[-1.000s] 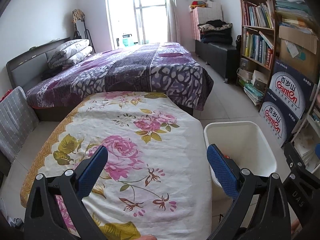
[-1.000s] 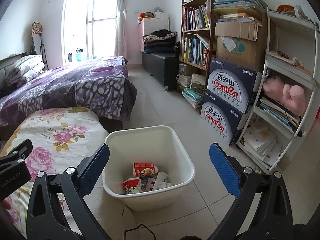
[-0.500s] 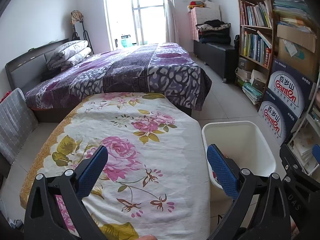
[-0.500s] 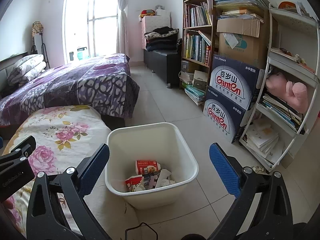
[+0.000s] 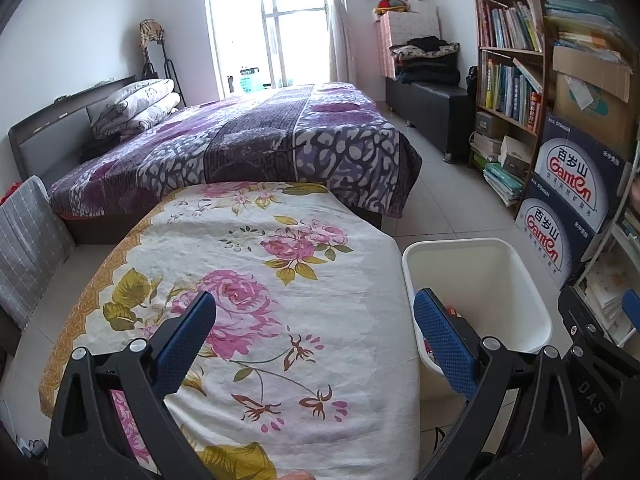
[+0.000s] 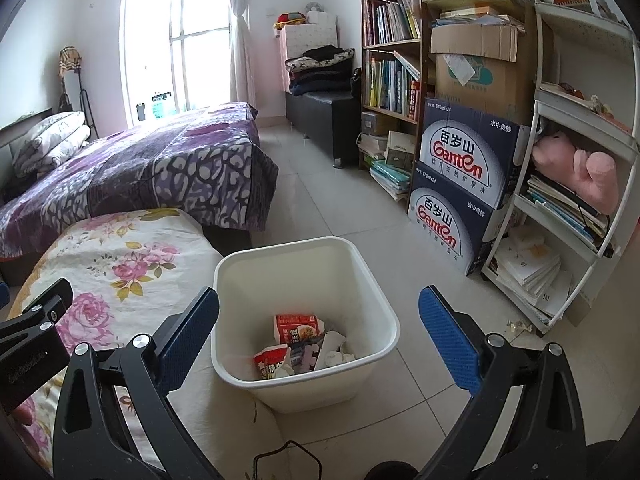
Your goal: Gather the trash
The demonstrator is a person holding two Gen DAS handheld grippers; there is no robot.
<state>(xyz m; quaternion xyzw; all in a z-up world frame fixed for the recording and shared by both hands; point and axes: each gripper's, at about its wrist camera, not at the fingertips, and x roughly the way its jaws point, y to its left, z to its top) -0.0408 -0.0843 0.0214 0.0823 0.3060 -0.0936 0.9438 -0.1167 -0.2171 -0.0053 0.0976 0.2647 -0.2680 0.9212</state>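
Bin (image 6: 384, 328) is looking like smooth white plastic, semi-gloss. Wrappers (image 6: 298, 328) inside are showing glossy printed film, next to crumpled matt paper (image 6: 338, 356). Surface cover (image 5: 280, 304) is reading as woven floral cloth, matt, slightly wrinkled. Floor (image 6: 320, 208) tiles are glazed and reflecting window light. Left gripper (image 5: 314, 334) and right gripper (image 6: 319, 330) are showing matt black plastic frames, blue textured rubbery pads (image 6: 450, 340), bright metal screws. Boxes (image 6: 460, 168) are printed cardboard, low sheen. Bedspread (image 5: 256, 140) is looking like soft, plush cloth.

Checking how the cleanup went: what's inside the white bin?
The bin holds red snack wrappers and crumpled white tissue at the bottom. Anything under that pile is covered.
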